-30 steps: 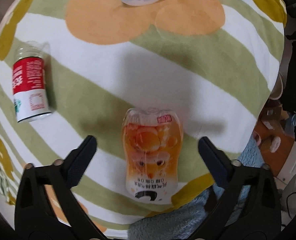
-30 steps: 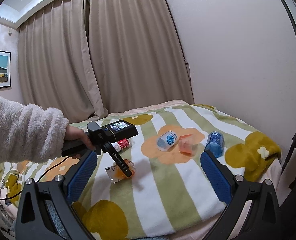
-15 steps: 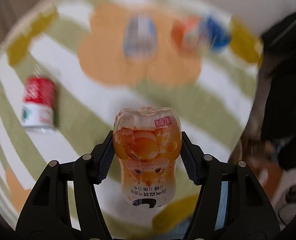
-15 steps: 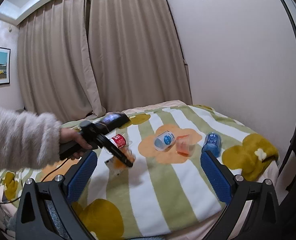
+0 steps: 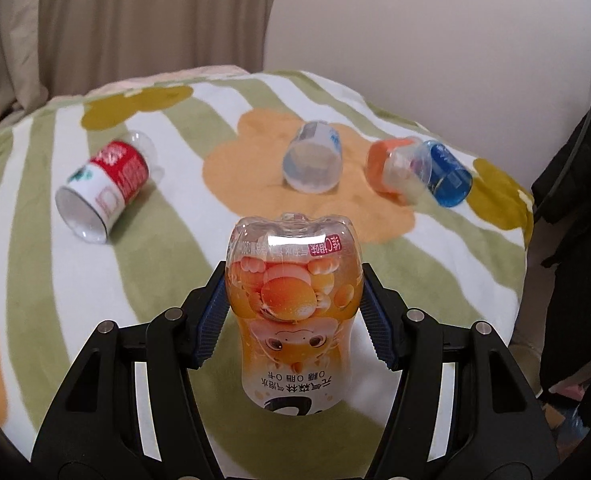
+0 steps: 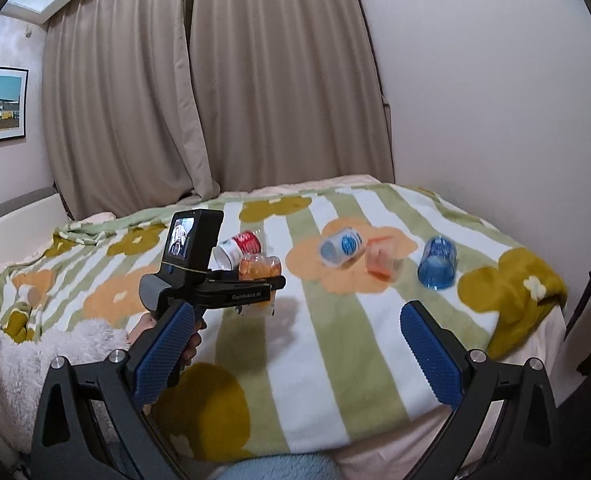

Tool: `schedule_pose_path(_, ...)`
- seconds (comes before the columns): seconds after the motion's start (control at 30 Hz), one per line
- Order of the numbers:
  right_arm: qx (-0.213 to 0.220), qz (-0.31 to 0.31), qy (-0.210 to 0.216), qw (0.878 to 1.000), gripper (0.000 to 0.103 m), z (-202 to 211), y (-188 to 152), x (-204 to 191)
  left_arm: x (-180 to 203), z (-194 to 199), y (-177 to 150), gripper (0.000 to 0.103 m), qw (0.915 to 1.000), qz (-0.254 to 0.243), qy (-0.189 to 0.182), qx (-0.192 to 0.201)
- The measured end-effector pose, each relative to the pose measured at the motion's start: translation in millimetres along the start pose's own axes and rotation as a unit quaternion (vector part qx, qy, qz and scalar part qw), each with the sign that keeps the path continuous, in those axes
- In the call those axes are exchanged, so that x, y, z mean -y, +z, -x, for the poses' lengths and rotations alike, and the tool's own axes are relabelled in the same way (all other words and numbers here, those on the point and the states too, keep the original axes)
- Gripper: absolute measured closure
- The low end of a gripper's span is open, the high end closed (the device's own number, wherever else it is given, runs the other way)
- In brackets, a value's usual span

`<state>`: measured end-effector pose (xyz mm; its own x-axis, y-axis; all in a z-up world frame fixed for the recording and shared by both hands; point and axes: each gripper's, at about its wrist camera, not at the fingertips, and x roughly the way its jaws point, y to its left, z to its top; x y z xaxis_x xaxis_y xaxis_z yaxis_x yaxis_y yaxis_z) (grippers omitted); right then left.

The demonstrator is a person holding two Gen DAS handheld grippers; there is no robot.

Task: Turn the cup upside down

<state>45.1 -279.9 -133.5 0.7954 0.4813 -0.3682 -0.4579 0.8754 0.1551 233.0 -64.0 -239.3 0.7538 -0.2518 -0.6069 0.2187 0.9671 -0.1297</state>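
Your left gripper (image 5: 295,316) clamps ribbed blue pads on the clear, waisted plastic cup (image 5: 294,312), held above the fleecy striped blanket (image 5: 175,248). Beyond the cup four cups lie toppled. Your right gripper (image 6: 299,354) gapes.

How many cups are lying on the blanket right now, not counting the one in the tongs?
4: a red-and-white cup at left, a clear blue-print cup mid-blanket, then an orange cup touching a blue cup at right.
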Motion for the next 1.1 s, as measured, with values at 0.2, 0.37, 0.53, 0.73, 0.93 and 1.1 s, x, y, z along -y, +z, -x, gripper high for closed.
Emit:
schedule_pose_path(0.2, -0.009, -0.014, 0.001, 1.0, 0.0, -3, -11, -2, 3, 6, -18, 0.045, 0.9998, -0.007, 0.011, -0.018)
schedule_pose_path(0.37, -0.014, -0.013, -0.005, 1.0, 0.0, -4, -14, -5, 5, 10, -28, 0.045, 0.9997, -0.007, 0.007, -0.02)
schedule_pose_path(0.53, -0.012, -0.015, -0.005, 1.0, 0.0, -3, -14, -6, 6, 15, -30, 0.045, 0.9997, -0.015, 0.012, -0.015)
schedule_pose_path(0.73, -0.014, -0.019, -0.001, 1.0, 0.0, -2, -14, -4, 5, 22, -37, 0.045, 0.9997, -0.014, 0.014, -0.017)
schedule_pose_path(0.93, -0.013, -0.015, 0.004, 1.0, 0.0, -2, -14, -7, 10, 25, -40, 0.045, 0.9994, -0.022, 0.022, -0.015)
schedule_pose_path(1.1, -0.013, -0.015, 0.004, 1.0, 0.0, -2, -13, -8, 16, 26, -41, 0.043, 0.9991, -0.033, 0.023, -0.014)
